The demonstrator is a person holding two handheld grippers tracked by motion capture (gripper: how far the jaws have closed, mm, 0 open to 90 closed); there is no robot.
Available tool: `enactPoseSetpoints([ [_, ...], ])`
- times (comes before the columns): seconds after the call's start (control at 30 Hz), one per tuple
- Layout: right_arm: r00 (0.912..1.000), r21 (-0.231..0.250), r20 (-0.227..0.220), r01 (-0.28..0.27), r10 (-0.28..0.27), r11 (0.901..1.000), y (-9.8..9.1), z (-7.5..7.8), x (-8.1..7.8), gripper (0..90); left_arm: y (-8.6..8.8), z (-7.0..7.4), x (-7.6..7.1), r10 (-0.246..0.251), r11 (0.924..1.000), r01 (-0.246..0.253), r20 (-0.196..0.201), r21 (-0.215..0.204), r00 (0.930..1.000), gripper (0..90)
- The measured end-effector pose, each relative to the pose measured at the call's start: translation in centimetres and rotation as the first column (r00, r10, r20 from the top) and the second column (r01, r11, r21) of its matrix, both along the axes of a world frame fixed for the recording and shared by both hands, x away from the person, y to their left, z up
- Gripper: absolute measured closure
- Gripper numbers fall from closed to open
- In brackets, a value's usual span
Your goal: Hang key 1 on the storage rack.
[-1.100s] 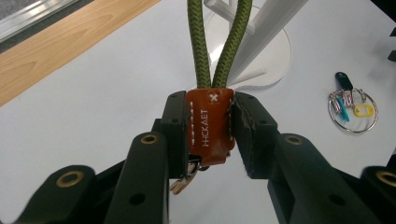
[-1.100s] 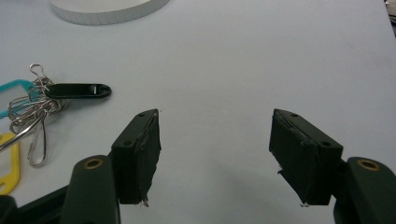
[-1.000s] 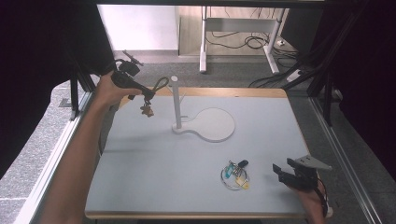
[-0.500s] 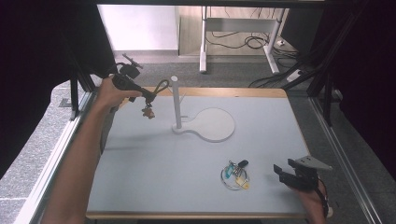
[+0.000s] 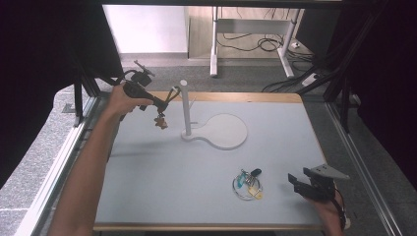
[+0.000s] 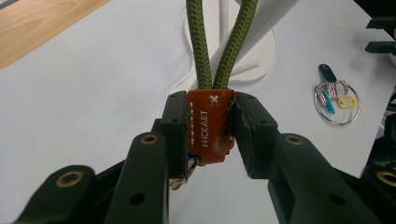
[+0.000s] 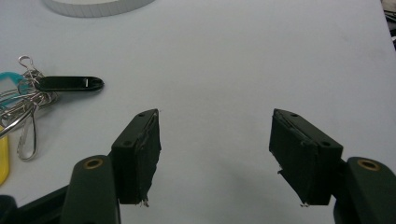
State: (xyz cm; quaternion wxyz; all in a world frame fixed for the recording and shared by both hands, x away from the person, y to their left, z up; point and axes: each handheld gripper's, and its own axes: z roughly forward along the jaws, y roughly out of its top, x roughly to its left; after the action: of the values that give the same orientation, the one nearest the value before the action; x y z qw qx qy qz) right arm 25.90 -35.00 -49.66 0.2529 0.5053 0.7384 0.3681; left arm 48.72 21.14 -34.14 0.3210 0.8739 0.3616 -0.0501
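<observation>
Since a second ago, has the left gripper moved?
No. The left gripper holds the same spot left of the white stand, shut on the green cord keychain.

Both forearms are bare, with no sleeves. The left gripper (image 6: 210, 135) is black, its two blocky jaws carried on rounded links, each link with a brass-ringed pivot hole and a smaller plain hole. The right gripper (image 7: 215, 158) is built the same way: black links, brass-ringed pivots, flat rectangular pads with small screw holes. A grey three-cornered plate (image 5: 325, 171) sits on top of it.
</observation>
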Motion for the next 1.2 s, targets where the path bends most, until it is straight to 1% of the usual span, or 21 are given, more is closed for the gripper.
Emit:
enactPoseSetpoints([
  [0.1,1.0,0.003,0.002,0.002,-0.002,1.0,0.0,0.0,0.0,34.1,-0.3,-0.3,0.0,-0.015,0.9999,0.015,-0.005,0.003,0.9999,67.0],
  [0.13,1.0,0.003,0.002,0.003,-0.003,1.0,0.0,0.0,0.0,34.1,-0.4,-0.4,-0.1,-0.018,0.9998,0.018,-0.001,0.008,0.9998,67.0],
  [0.37,1.0,0.001,0.002,0.002,-0.002,1.0,0.0,0.0,0.0,34.1,-1.2,-1.3,-0.1,-0.019,0.9997,0.019,0.008,0.013,0.9998,66.7],
  [0.43,1.0,0.0,0.003,0.001,-0.001,1.0,0.0,0.0,0.1,34.1,-1.4,-1.6,-0.1,-0.029,0.9994,0.028,0.013,0.02,0.9995,66.5],
  [0.5,1.0,0.0,0.001,0.0,0.0,1.0,0.0,0.0,0.0,34.1,-1.6,-1.8,-0.2,-0.024,0.9995,0.023,0.019,0.022,0.9995,66.1],
  [0.57,1.0,0.0,0.003,-0.002,0.002,1.0,0.0,0.0,0.0,34.1,-1.8,-2.0,-0.3,-0.024,0.9989,0.023,0.023,0.041,0.9994,65.4],
  [0.6,1.0,0.002,0.003,-0.001,0.001,1.0,0.0,0.0,0.0,34.1,-1.9,-2.1,-0.3,-0.025,0.9988,0.024,0.023,0.042,0.9994,63.8],
  [0.67,1.0,0.002,0.005,0.0,0.0,1.0,-0.1,0.1,0.0,34.1,-2.1,-2.2,-0.7,-0.028,0.9984,0.026,0.036,0.051,0.999,61.9],
  [0.73,1.0,0.002,0.007,0.0,0.0,1.0,-0.1,0.1,0.0,34.1,-2.1,-2.3,-1.2,-0.027,0.9981,0.024,0.052,0.056,0.9983,60.9],
  [0.8,1.0,0.001,0.009,0.0,0.0,1.0,-0.1,0.3,0.0,34.1,-2.0,-2.4,-1.8,-0.016,0.9987,0.013,0.069,0.049,0.9975,59.2],
  [0.9,0.9998,0.0,0.018,-0.009,0.009,1.0,0.1,0.4,-0.1,34.1,-1.9,-2.7,-2.9,0.001,0.998,-0.006,0.092,0.063,0.9958,52.4],
  [0.93,0.9997,-0.003,0.021,-0.012,0.012,0.9999,0.2,0.5,-0.1,34.0,-1.9,-2.8,-3.3,0.001,0.9981,-0.007,0.095,0.06,0.9955,50.9],
  [1.03,0.9995,0.007,0.022,-0.024,0.024,0.9997,0.5,0.7,-0.1,33.1,-1.7,-3.2,-4.5,-0.004,0.9995,0.001,0.106,0.031,0.9943,48.5],
  [1.13,0.9992,0.02,0.014,-0.039,0.039,0.999,0.8,0.9,-0.1,32.9,-1.4,-3.8,-5.8,-0.018,0.9993,0.013,0.123,0.034,0.9922,46.6],
  [1.2,0.9984,0.022,0.017,-0.054,0.054,0.9983,1.1,1.0,-0.1,32.9,-1.3,-4.3,-6.7,-0.02,0.9993,0.016,0.127,0.035,0.9916,45.8],
])
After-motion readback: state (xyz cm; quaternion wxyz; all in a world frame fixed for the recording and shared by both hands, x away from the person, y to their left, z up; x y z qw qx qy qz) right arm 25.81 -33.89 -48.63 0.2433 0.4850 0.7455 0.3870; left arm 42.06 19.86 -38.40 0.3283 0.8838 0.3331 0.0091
